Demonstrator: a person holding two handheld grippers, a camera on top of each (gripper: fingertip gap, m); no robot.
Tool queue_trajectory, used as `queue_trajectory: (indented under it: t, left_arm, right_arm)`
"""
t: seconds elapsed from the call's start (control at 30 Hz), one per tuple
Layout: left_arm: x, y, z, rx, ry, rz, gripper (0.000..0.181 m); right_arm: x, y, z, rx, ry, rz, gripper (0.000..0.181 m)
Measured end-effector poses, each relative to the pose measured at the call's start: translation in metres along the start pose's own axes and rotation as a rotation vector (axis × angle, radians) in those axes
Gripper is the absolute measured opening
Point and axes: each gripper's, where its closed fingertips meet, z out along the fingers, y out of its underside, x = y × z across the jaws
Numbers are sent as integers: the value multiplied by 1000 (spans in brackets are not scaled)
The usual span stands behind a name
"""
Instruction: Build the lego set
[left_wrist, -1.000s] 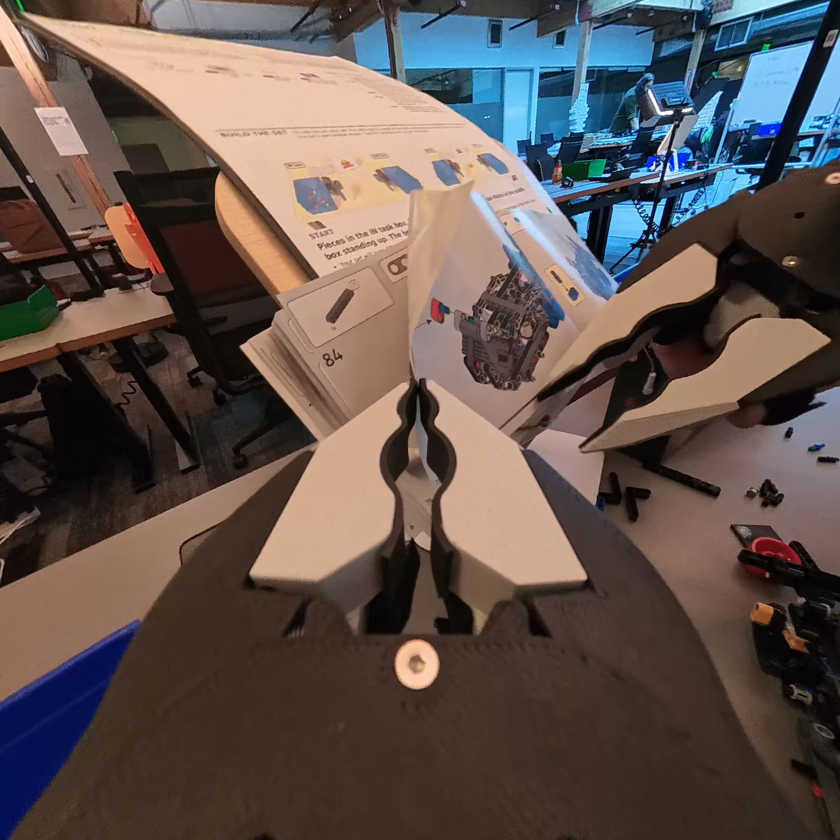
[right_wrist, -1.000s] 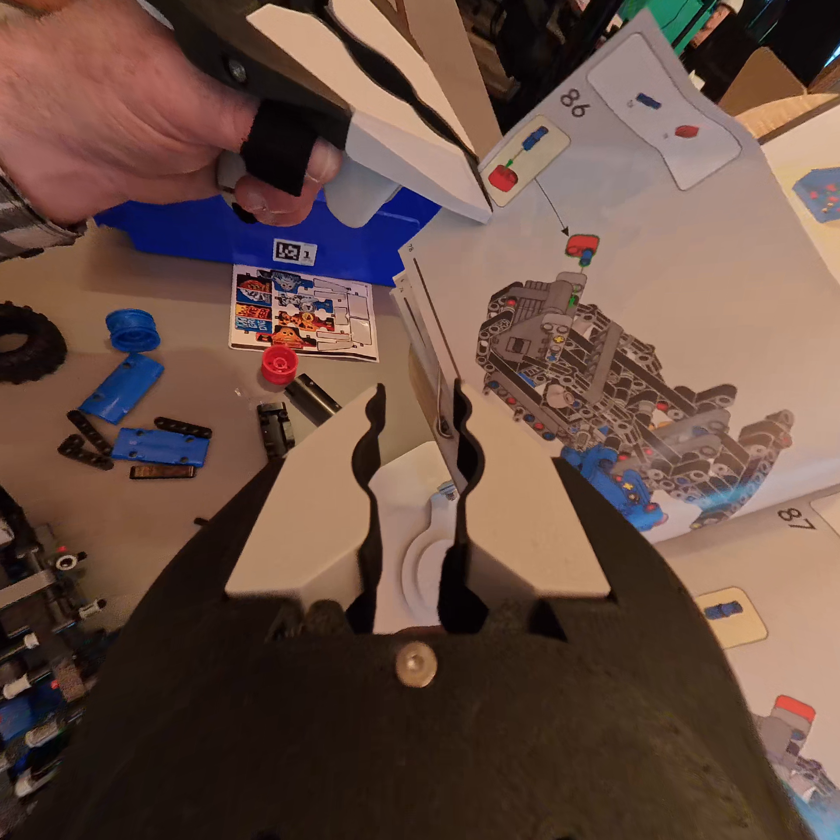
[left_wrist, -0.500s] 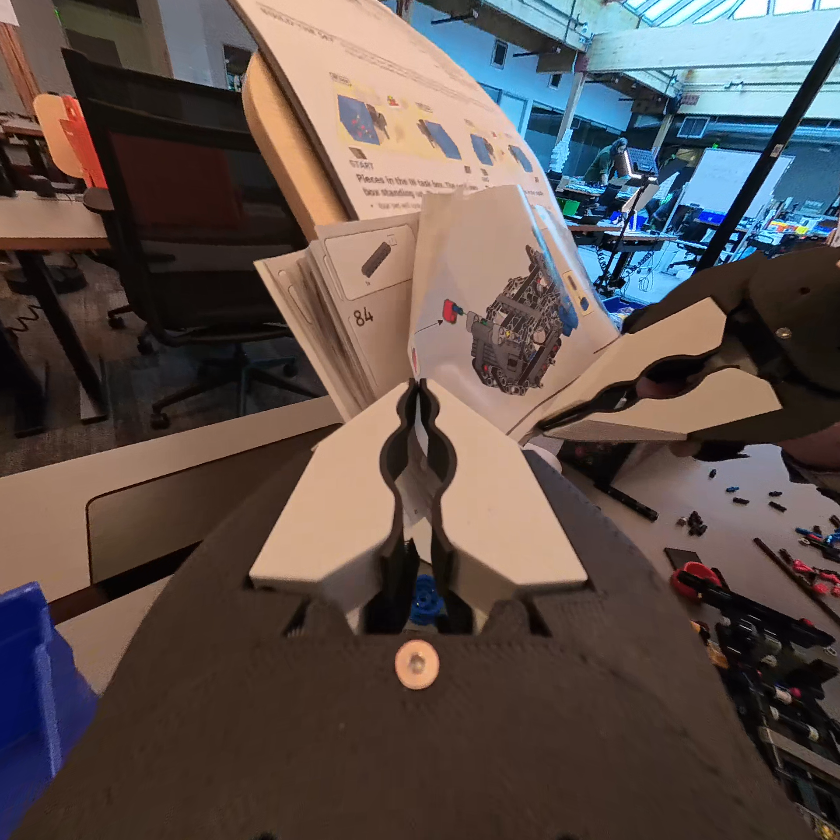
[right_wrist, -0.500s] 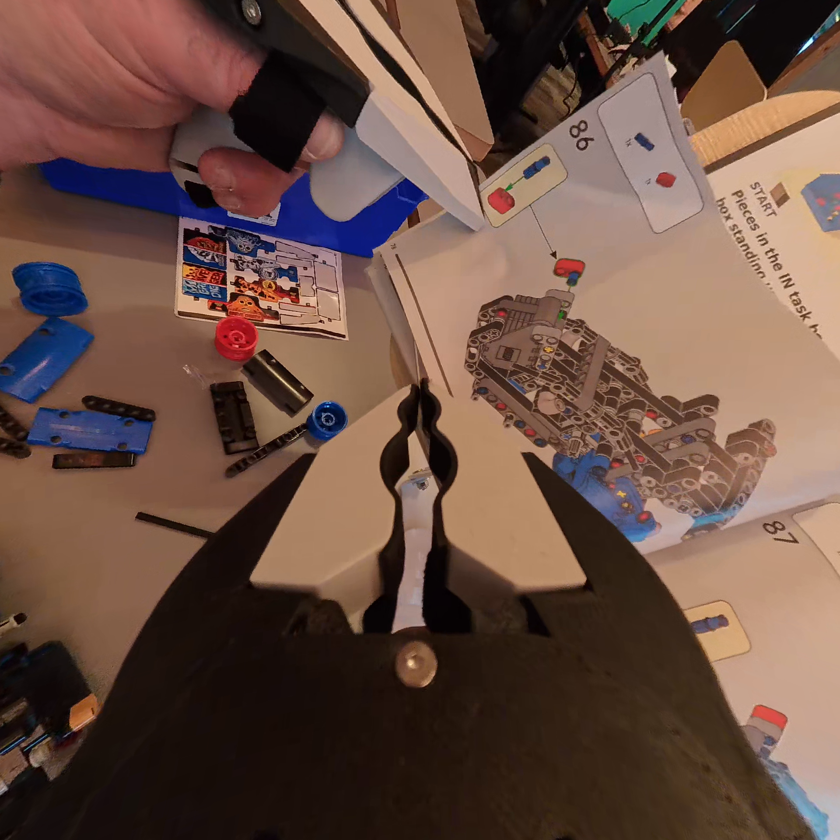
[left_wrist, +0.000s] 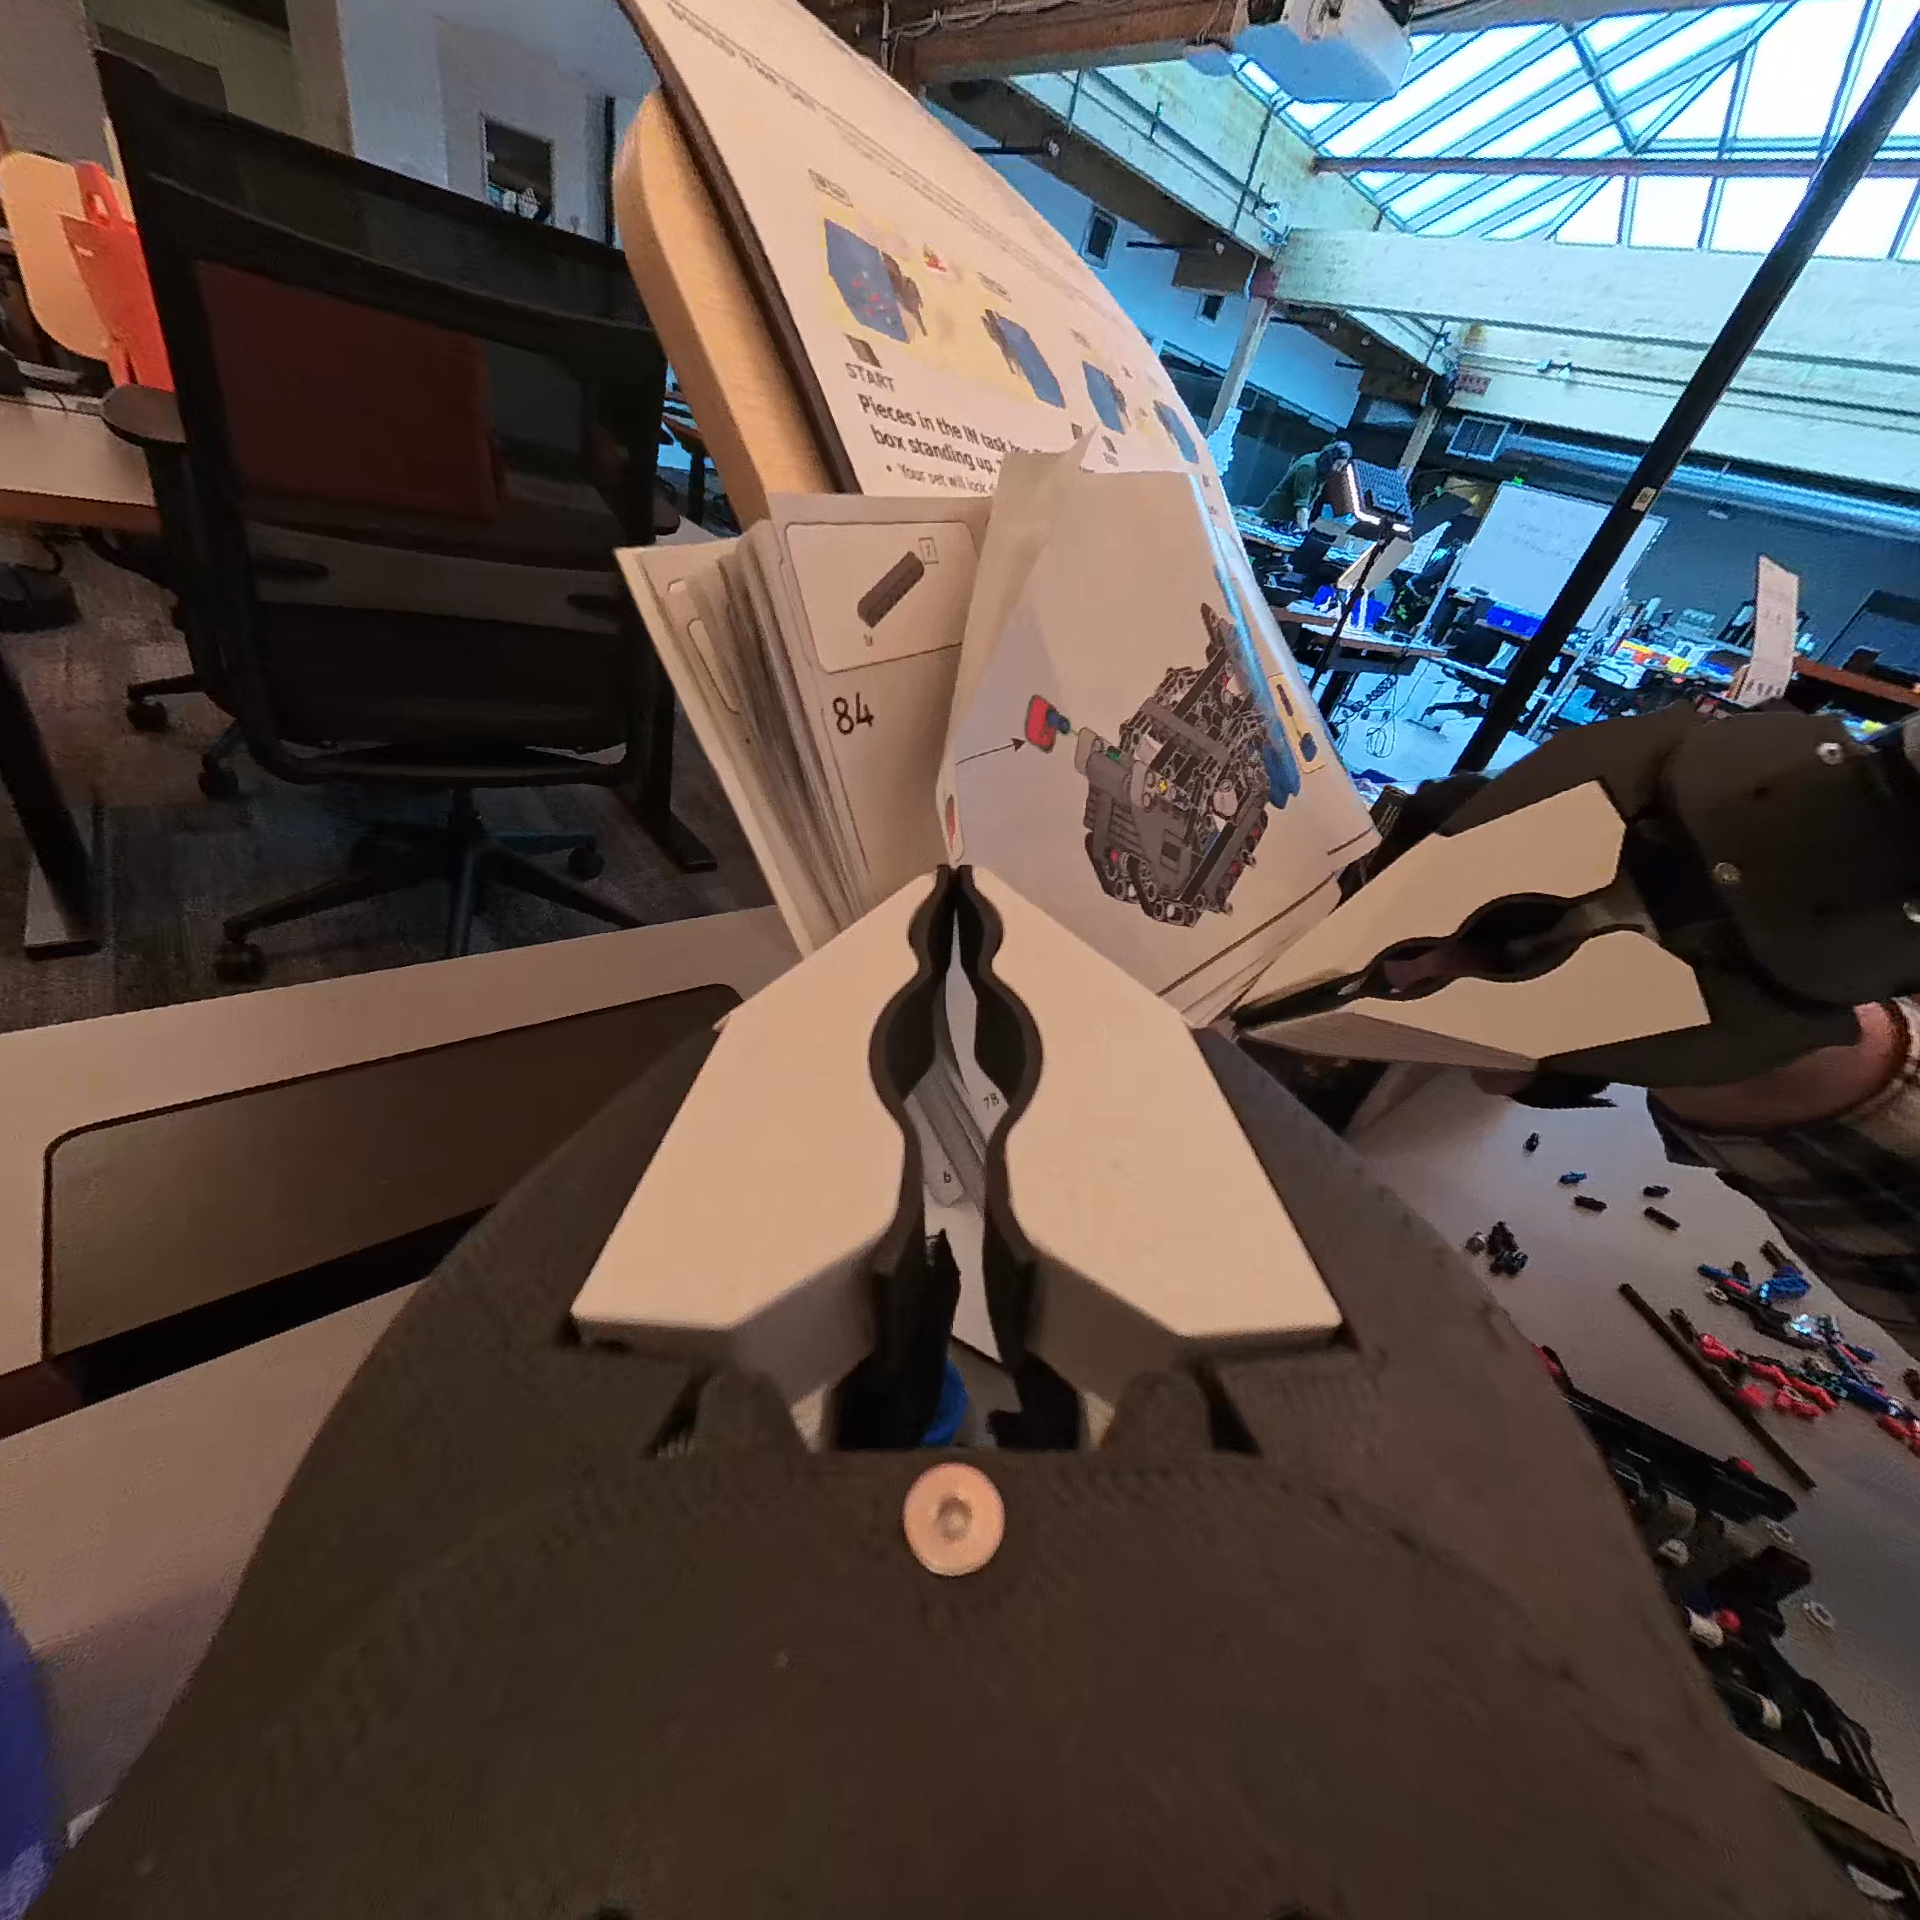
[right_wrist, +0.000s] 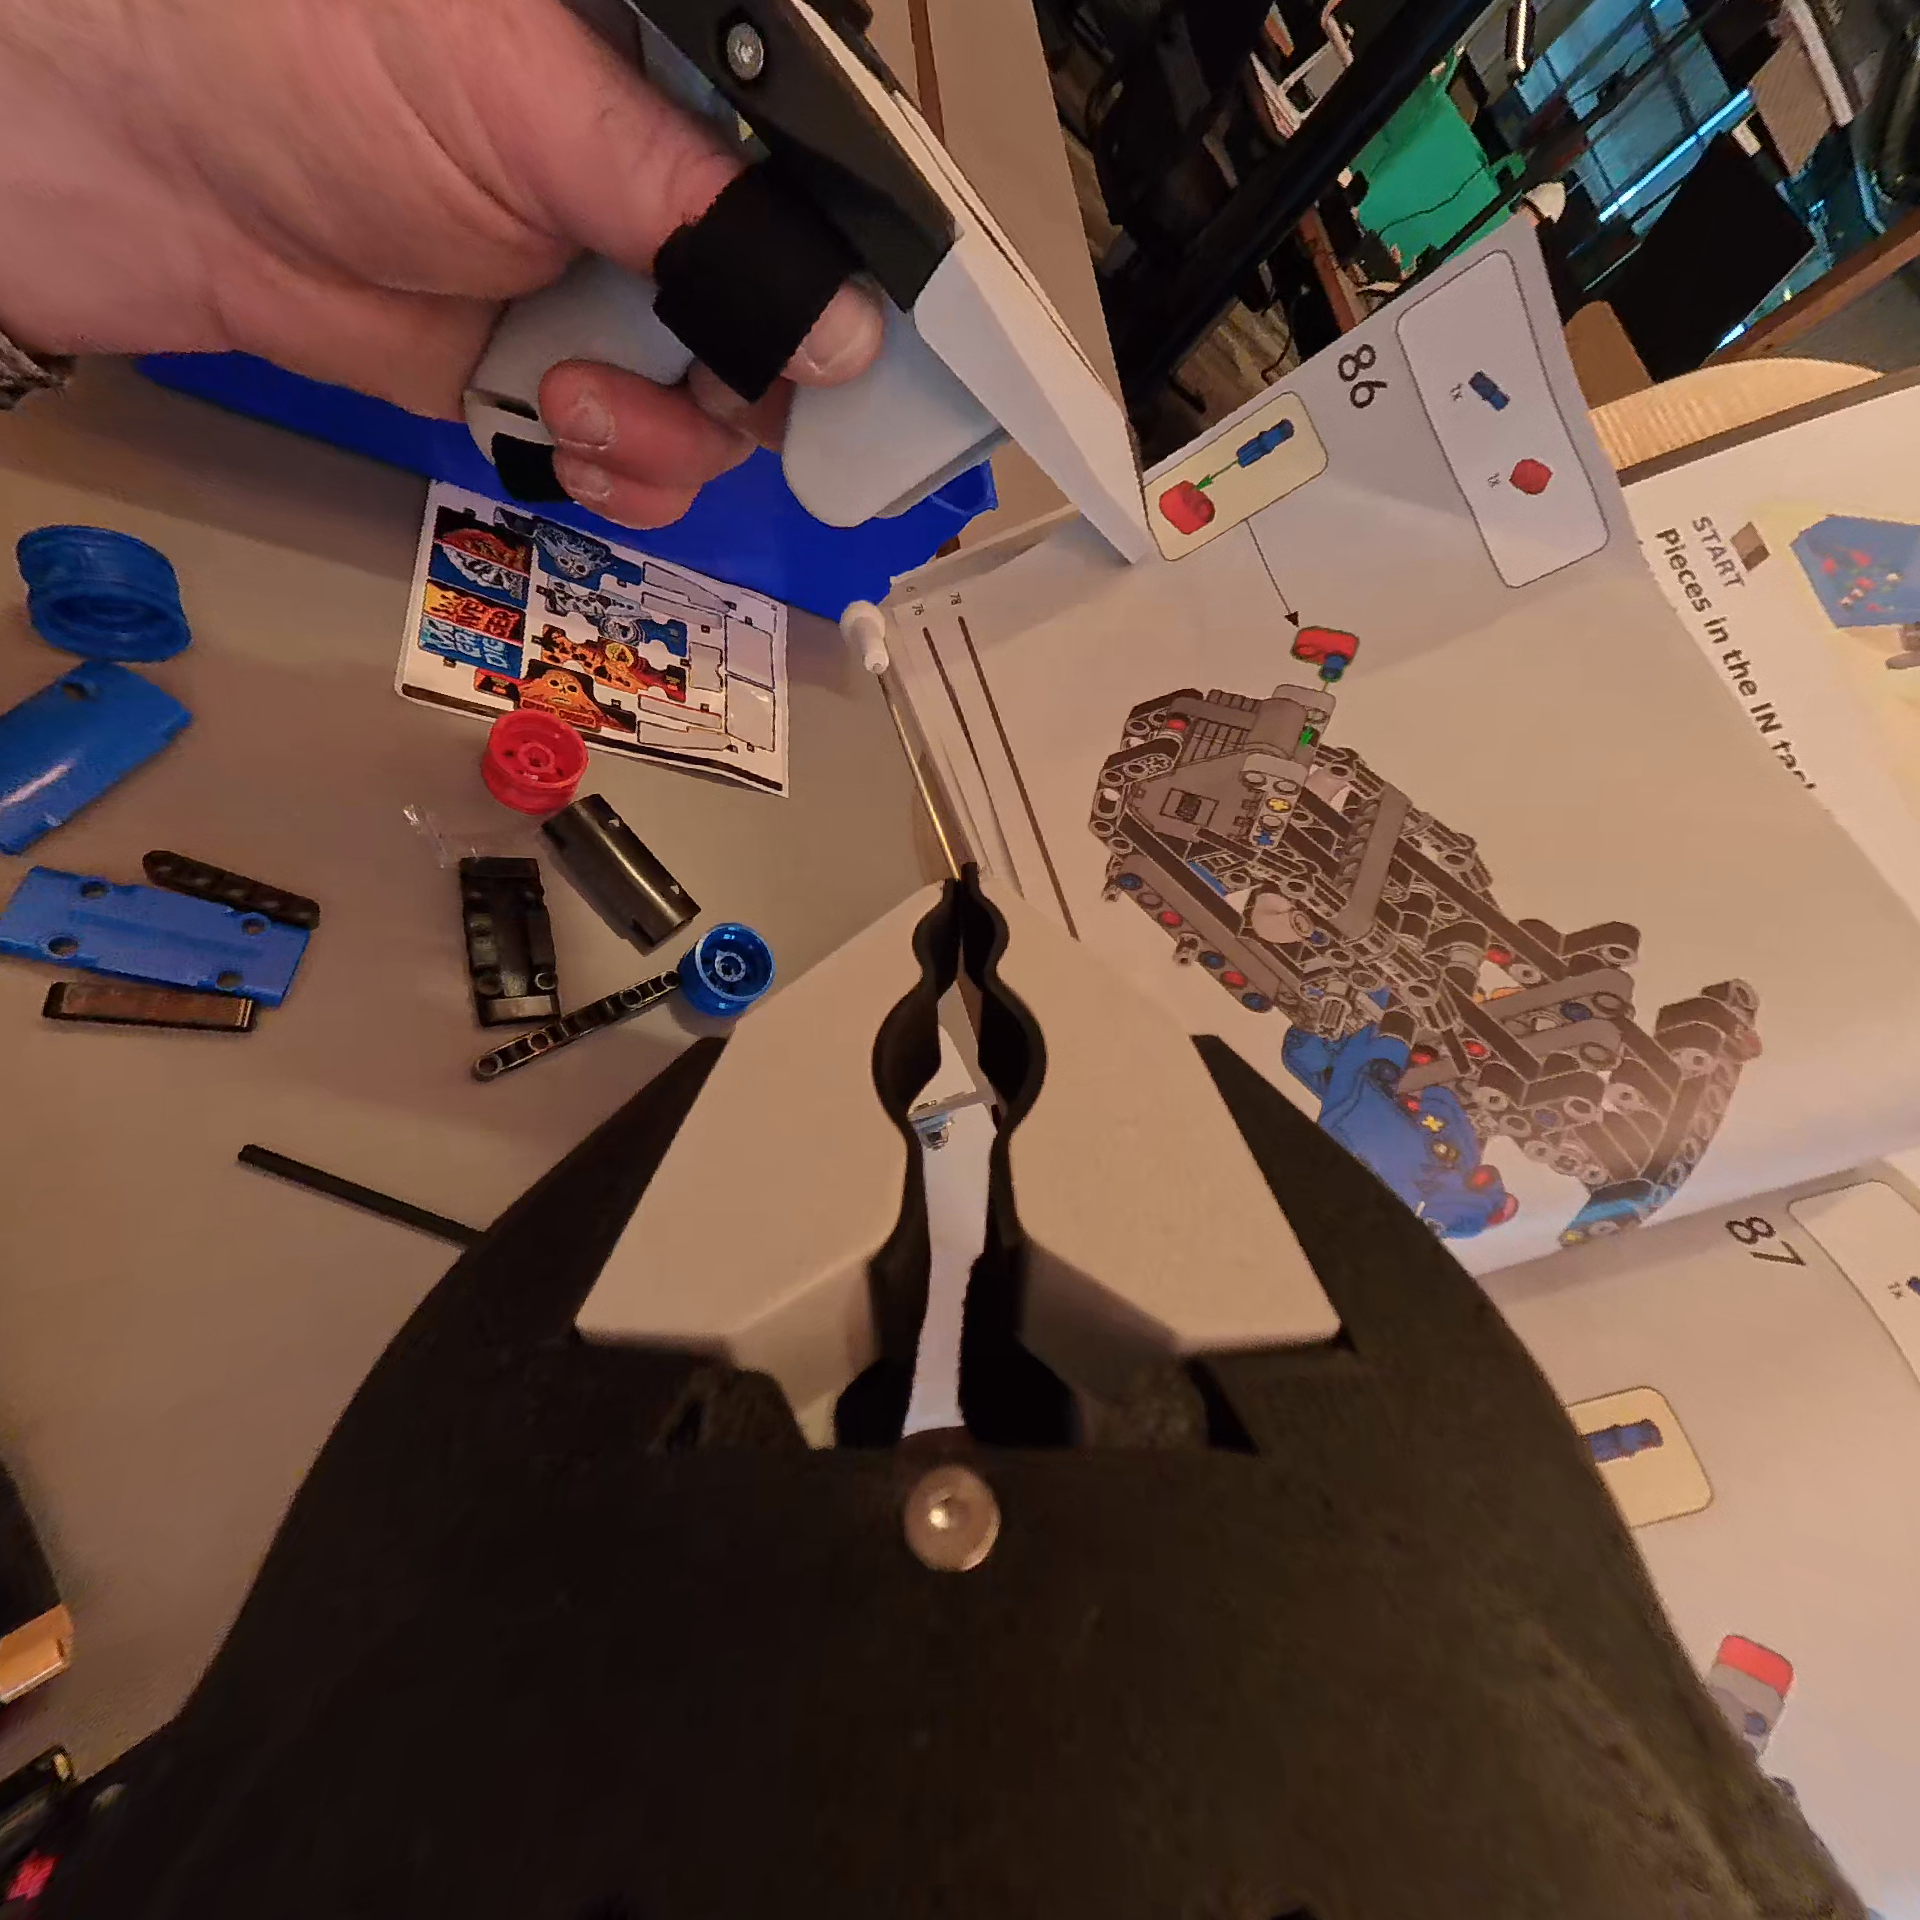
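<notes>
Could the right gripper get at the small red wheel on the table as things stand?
Probably not right away: the right gripper is shut on a page of the instruction booklet. The red wheel lies uncovered to its left, so after letting go the way looks free.

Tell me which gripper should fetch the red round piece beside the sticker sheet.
Right, probably. The right gripper pinches the booklet low by the table, with the red round piece in plain sight nearby. The left gripper holds a page corner higher up. Either must release first.
</notes>
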Motion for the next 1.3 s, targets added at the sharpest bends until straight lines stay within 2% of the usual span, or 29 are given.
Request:
queue_trajectory:
  t: [0.17,0.3,0.4,0.5,0.53,0.6,0.77,0.97,1.1,1.3]
  left_arm:
    - [0,1,0,-8,-1,3,0]
    - [0,2,-1,-13,1,1,0]
    - [0,2,-1,-10,4,-6,0]
    - [0,2,-1,-17,4,-5,0]
    - [0,2,-1,-22,4,-6,0]
    - [1,3,-2,-31,4,-4,0]
    - [1,6,-4,-53,20,-12,0]
    - [-1,5,-5,-32,40,-53,0]
    - [0,5,-5,-34,37,-49,0]
    - [1,5,-5,-32,53,-59,0]
  right_arm:
    - [2,-2,-2,45,15,60,0]
    - [27,-28,-29,201,31,226,0]
    - [24,-20,-28,142,-10,211,0]
    - [10,-11,-15,56,13,90,0]
    - [7,-11,-9,37,32,61,8]
    - [2,-14,0,15,48,11,13]
    - [-5,-8,22,-66,65,-104,3]
    - [-4,-10,20,-33,33,-17,0]
    - [-1,-15,16,33,-6,110,0]
    - [14,-18,15,88,15,310,0]
